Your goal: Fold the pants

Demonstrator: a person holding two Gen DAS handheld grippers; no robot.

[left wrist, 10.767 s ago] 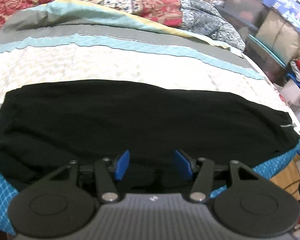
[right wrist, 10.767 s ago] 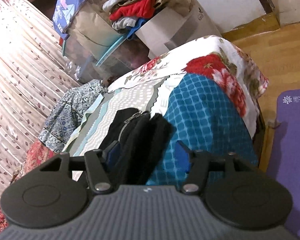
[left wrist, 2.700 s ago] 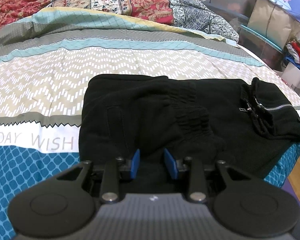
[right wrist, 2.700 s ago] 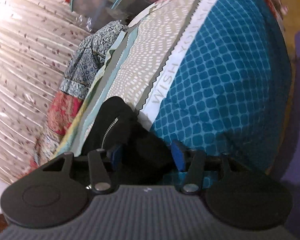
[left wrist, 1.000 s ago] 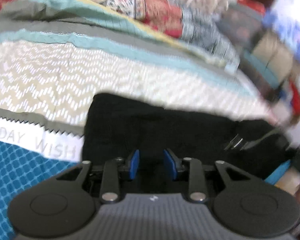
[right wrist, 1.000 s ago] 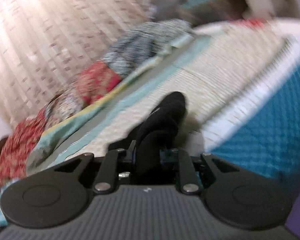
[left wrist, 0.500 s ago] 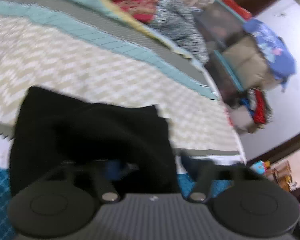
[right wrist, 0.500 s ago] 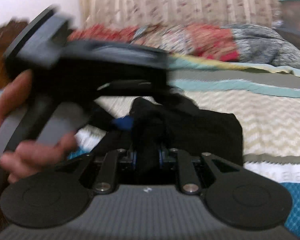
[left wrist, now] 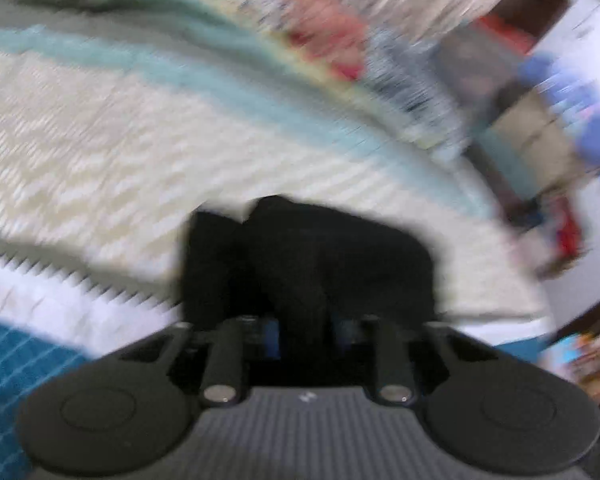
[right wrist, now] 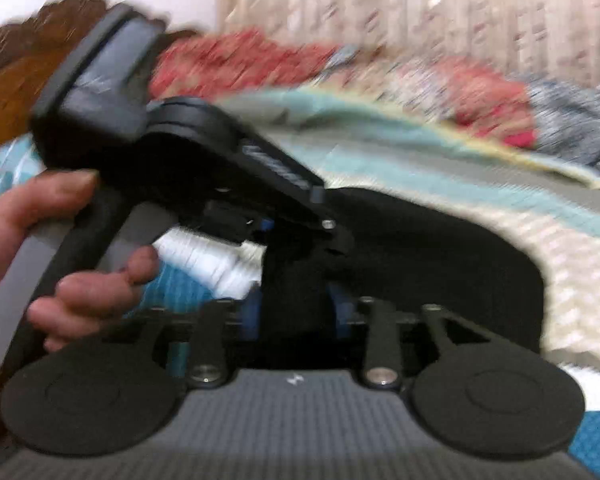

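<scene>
The black pants [left wrist: 340,248] lie folded into a thick bundle on the patterned bedspread [left wrist: 100,140], near its front edge. My left gripper [left wrist: 305,334] has a raised fold of the pants filling the gap between its blue pads, and its jaws are opening. The right wrist view shows the pants [right wrist: 440,248] from the side, with the left gripper [right wrist: 332,240] reaching into them, held by a person's hand [right wrist: 80,292]. My right gripper [right wrist: 296,310] straddles another black fold; its jaws are opening and the blue pads stand wide. Both views are blurred.
Rumpled red and grey quilts [right wrist: 260,60] lie along the back of the bed, before a curtain [right wrist: 420,20]. A wooden headboard [right wrist: 20,64] stands at the left. Storage boxes with clothes [left wrist: 520,120] stand past the bed's right side.
My right gripper swung across with a leg fold and laid it on the bundle, and its pads have spread apart. The pants are now a narrower bundle. The left gripper shifted slightly.
</scene>
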